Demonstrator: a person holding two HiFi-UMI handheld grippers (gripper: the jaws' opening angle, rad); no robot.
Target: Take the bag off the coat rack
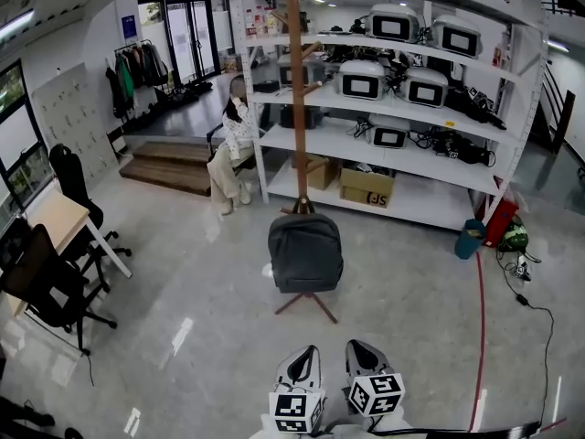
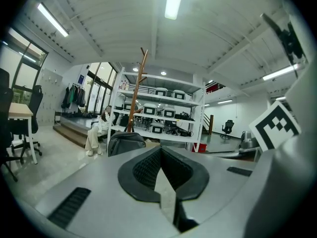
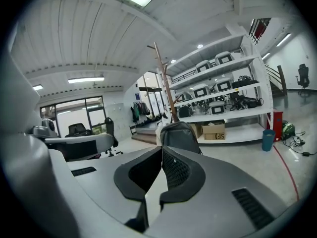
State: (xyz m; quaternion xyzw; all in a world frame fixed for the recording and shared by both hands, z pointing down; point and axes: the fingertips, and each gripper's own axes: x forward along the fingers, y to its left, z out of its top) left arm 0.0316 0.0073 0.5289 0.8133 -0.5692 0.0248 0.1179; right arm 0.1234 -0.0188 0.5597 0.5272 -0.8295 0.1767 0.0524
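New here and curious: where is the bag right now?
Head view, centre: the dark grey bag hangs low on the wooden coat rack, in front of the white shelving.

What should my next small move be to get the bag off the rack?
Probably carry the left claw and right claw forward toward the bag, opening them on the way. Both are shut and empty, and the bag hangs on the coat rack well ahead, not within reach.
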